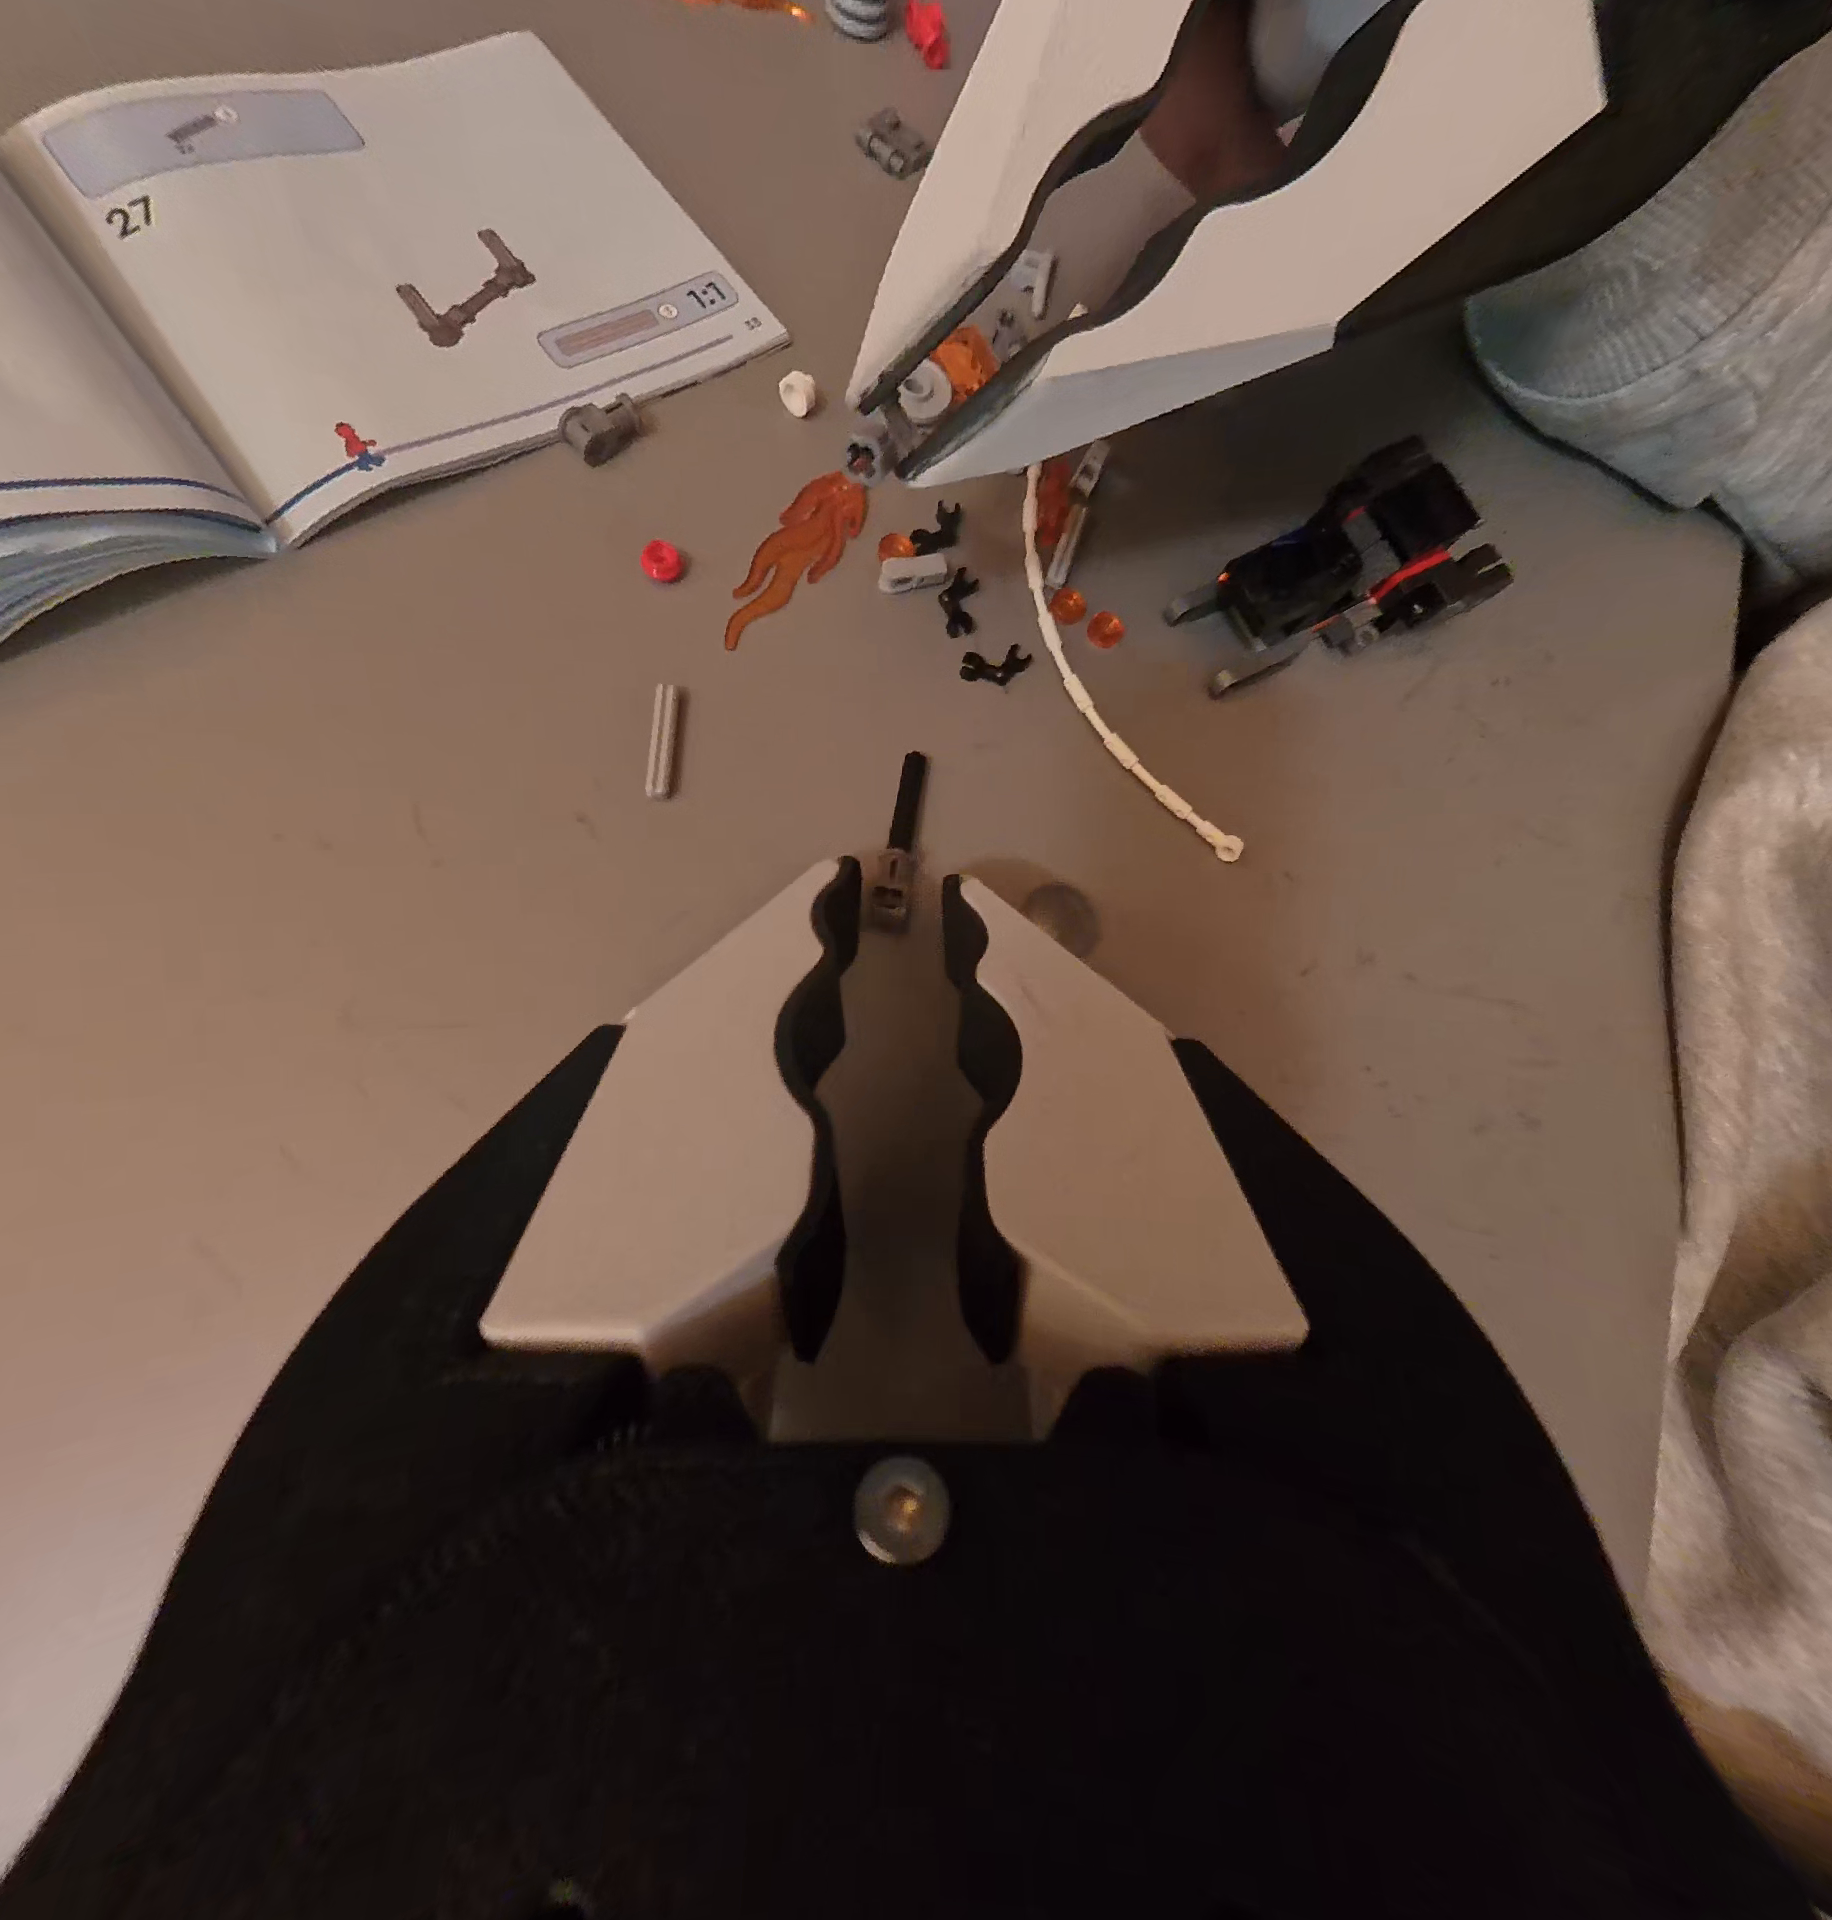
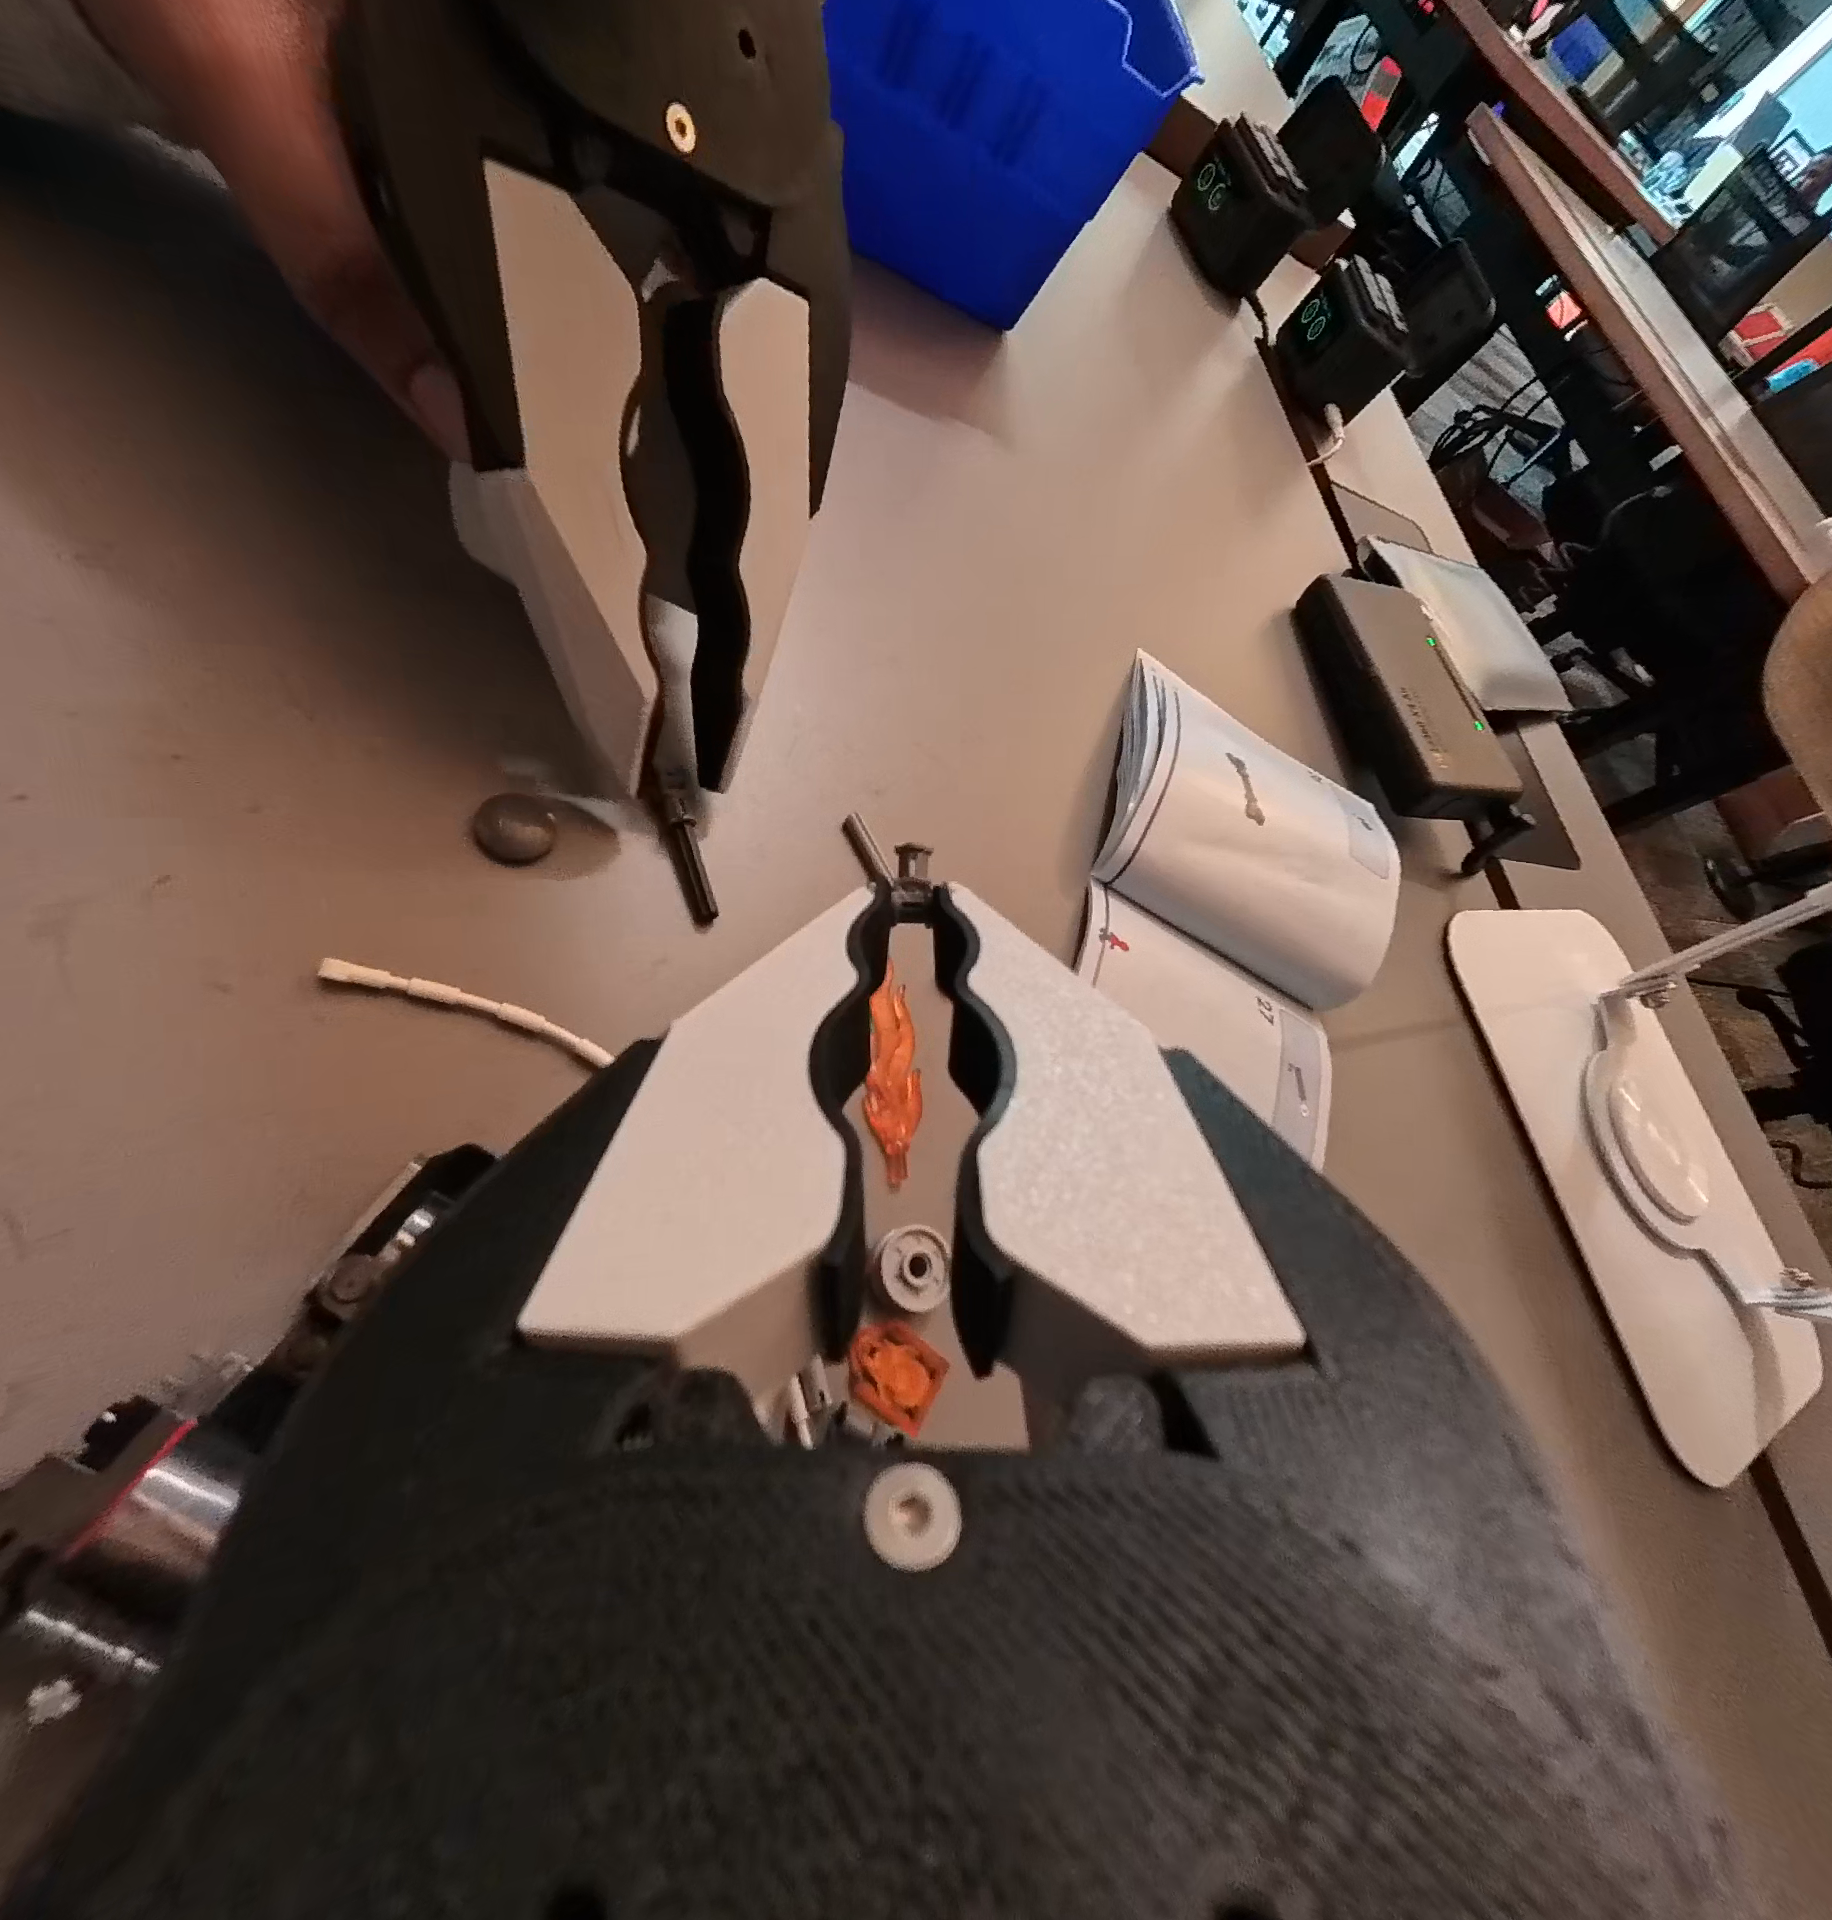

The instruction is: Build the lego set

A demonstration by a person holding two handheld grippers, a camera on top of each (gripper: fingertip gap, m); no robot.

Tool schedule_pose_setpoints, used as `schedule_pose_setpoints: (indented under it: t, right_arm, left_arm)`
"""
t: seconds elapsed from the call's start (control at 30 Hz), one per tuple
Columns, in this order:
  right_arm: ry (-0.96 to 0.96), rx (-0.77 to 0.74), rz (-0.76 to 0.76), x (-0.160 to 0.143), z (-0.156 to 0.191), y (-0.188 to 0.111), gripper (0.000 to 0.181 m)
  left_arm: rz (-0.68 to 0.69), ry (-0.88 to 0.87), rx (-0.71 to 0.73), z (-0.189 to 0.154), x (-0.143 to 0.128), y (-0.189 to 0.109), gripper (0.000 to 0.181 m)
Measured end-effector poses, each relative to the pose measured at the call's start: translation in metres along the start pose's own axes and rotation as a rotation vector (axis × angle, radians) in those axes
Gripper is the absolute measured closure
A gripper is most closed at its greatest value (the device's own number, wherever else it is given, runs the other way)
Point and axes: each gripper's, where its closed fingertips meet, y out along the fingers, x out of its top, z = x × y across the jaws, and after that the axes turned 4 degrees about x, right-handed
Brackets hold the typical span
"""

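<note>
1. Grey-brown desk [image 1: 268, 935] in a workroom, with a blue bin [image 2: 995, 135] and chargers toward its far edge; an open instruction booklet [image 1: 372, 281] lies toward the far left corner in the left wrist view.
2. Loose parts are strewn mid-desk: an orange flame piece [image 1: 798, 551], a grey axle [image 1: 663, 740], a red stud [image 1: 663, 559], a white bendy rod [image 1: 1099, 717] and a dark partly built model [image 1: 1348, 571] toward the right edge.
3. Left gripper [image 1: 896, 883] is clamped on a small grey connector [image 1: 891, 894] with a black pin [image 1: 907, 795] sticking out forward, low over the desk.
4. Right gripper [image 2: 904, 896] is closed on a small dark grey joint piece [image 2: 907, 873], held above the flame piece.
5. The step in hand looks like joining the pin to the joint piece, as the two assemblies are near but apart.
6. To do it well, line the pin up square with the hole before pushing.
7. Keep both grips firm near the tips so neither part twists, and press straight along the pin's axis.
</note>
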Motion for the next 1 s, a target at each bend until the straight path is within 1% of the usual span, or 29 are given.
schedule_pose_setpoints:
  t: [0.13, 0.33, 0.6, 0.63, 0.67, 0.8, 1.0]
  right_arm:
    - [0.012, 0.038, 0.010, -0.002, 0.005, 0.001, 0.176]
    - [0.120, 0.221, 0.044, -0.011, 0.028, 0.005, 0.176]
    - [0.292, 0.373, 0.121, -0.021, 0.042, 0.010, 0.176]
    - [0.315, 0.388, 0.119, -0.020, 0.043, 0.010, 0.176]
    - [0.333, 0.398, 0.114, -0.019, 0.043, 0.011, 0.176]
    - [0.341, 0.415, 0.132, -0.022, 0.042, 0.012, 0.176]
    - [0.318, 0.464, 0.181, -0.027, 0.049, 0.017, 0.176]
  left_arm:
    - [0.005, -0.008, -0.017, -0.002, -0.001, 0.001, 0.166]
    - [0.013, -0.001, 0.006, 0.000, 0.001, 0.006, 0.165]
    - [0.027, -0.017, 0.009, 0.002, -0.001, 0.006, 0.165]
    - [0.028, -0.017, 0.005, 0.002, -0.002, 0.006, 0.165]
    - [0.034, -0.014, -0.002, 0.001, -0.002, 0.006, 0.172]
    - [0.041, 0.010, -0.017, -0.001, -0.003, 0.007, 0.174]
    - [0.034, 0.066, -0.046, -0.006, -0.002, 0.006, 0.177]
